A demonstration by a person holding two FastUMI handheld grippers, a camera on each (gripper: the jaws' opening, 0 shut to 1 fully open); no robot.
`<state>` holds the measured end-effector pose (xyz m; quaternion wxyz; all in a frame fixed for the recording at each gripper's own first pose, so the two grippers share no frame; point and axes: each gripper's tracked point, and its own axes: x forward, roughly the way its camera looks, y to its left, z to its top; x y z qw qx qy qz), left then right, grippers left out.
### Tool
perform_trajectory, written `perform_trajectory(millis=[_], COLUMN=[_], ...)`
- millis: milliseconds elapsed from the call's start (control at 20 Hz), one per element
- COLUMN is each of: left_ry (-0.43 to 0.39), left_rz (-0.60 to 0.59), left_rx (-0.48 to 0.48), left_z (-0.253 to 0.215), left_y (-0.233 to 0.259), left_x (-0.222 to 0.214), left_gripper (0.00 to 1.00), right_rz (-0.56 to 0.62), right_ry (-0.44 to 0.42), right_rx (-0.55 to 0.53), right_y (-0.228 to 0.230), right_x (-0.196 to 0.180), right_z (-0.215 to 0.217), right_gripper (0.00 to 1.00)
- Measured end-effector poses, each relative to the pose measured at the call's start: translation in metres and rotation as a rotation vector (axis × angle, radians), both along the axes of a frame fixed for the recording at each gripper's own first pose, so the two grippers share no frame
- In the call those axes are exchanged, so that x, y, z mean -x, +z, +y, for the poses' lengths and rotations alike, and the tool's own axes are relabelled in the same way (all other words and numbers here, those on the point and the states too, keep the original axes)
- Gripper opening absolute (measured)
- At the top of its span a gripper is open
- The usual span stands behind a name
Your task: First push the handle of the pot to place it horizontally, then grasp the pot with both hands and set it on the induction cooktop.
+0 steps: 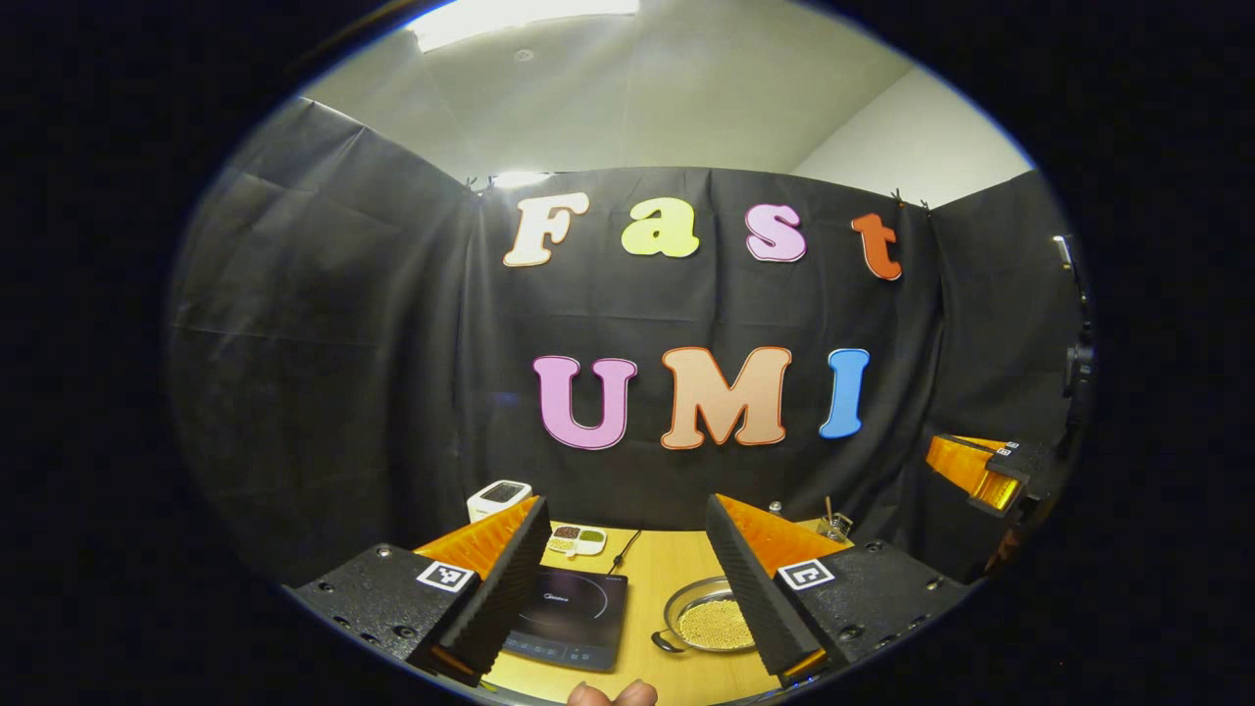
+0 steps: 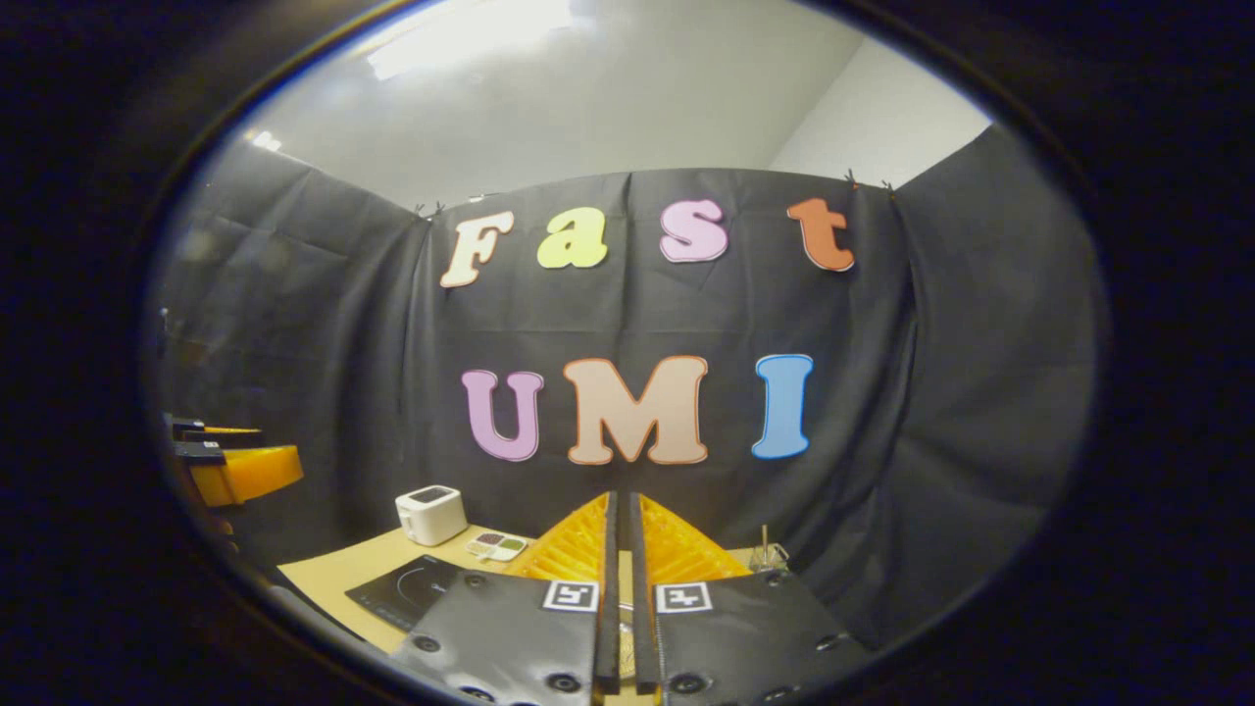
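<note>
Wooden surface (image 1: 667,579) ahead of you carries a round metal pot (image 1: 708,620) of pale grains, just right of the flat black induction cooktop (image 1: 572,614). Your left claw (image 1: 627,549) is spread wide, raised above both. Your right claw (image 2: 620,549) is nearly closed, holding nothing

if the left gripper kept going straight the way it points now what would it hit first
Probably the bare table between the cooktop and the pot, then the black cloth wall; the left gripper is open and depth is unclear.
</note>
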<state>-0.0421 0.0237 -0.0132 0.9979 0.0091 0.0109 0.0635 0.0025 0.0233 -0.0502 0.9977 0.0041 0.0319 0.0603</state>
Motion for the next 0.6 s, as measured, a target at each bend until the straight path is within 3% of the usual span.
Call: perform_trajectory(millis=[100, 600], left_ry=[-0.024, -0.183], left_rz=[0.005, 0.064], left_rx=[0.0, 0.036], left_z=[0.014, 0.06], left_y=[-0.003, -0.043], left_x=[-0.004, -0.044], left_gripper=[0.96, 0.95], right_rz=[0.044, 0.215], right_ry=[-0.018, -0.125], right_rx=[0.02, -0.018], right_y=[-0.018, -0.09], right_x=[-0.005, -0.009], right_z=[0.01, 0.049], right_gripper=[0.03, 0.05])
